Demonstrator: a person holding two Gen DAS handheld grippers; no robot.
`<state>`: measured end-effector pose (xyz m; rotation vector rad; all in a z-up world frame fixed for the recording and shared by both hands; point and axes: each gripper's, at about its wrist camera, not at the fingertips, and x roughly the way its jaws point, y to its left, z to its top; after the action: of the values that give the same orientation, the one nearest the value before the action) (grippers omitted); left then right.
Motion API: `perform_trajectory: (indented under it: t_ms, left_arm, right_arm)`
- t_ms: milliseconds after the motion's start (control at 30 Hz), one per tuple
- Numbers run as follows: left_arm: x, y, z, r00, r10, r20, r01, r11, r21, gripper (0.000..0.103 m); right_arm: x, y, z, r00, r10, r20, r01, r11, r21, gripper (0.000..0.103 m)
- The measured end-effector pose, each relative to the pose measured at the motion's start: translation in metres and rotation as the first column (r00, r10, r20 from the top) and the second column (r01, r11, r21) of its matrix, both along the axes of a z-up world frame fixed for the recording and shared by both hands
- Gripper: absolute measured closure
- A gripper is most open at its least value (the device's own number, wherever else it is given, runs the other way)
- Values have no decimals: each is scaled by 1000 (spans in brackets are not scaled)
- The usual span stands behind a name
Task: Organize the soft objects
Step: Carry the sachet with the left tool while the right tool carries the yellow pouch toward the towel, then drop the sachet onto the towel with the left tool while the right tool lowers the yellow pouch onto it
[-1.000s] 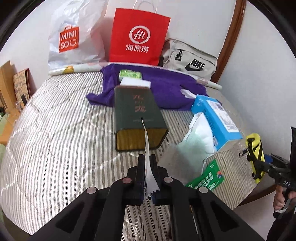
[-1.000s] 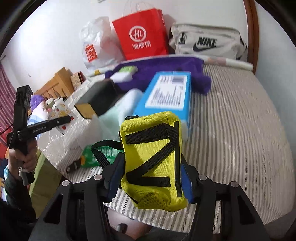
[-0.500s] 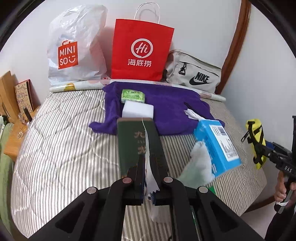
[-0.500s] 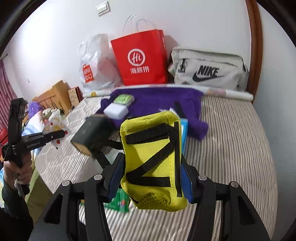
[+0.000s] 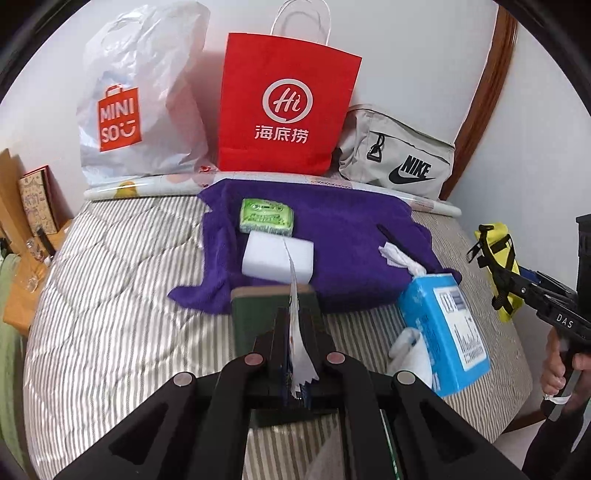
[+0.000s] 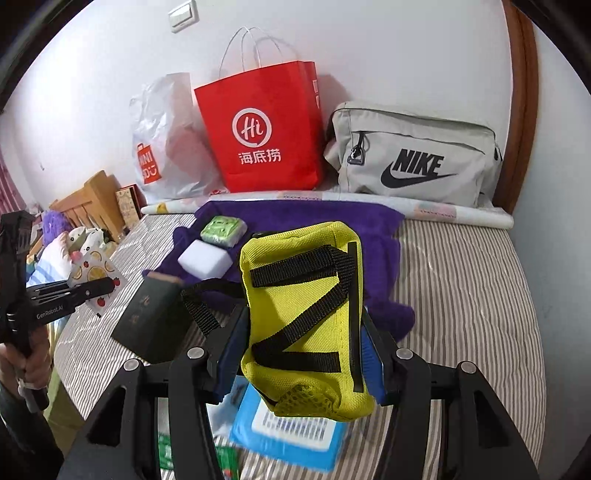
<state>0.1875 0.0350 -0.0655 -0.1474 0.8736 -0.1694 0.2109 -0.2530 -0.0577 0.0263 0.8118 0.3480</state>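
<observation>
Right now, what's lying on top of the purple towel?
On the purple towel lie a green sponge and a white foam block. The yellow pouch in the right gripper hides part of the towel.

Left gripper (image 5: 295, 343) clamped on thin packet (image 5: 299, 354); right gripper (image 6: 303, 350) clamped on yellow pouch (image 6: 306, 314), both above bed (image 6: 461, 295).

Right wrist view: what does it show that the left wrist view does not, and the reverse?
Only the right wrist view shows the wall switch and the patterned sheet edge-on in the left view, flat from the side. Only the left wrist view shows the tissue sticking out of the blue pack. Both show the red bag, the purple towel, the white sponge and the yellow pouch clamped in the right gripper.
</observation>
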Motion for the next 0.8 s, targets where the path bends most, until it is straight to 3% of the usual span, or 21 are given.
perform_trajectory:
  t_ms: [800]
  left_arm:
    - [99, -12, -24, 998, -31, -59, 27, 998, -60, 97]
  right_arm:
    - [104, 13, -22, 1000, 13, -16, -14, 999, -35, 48]
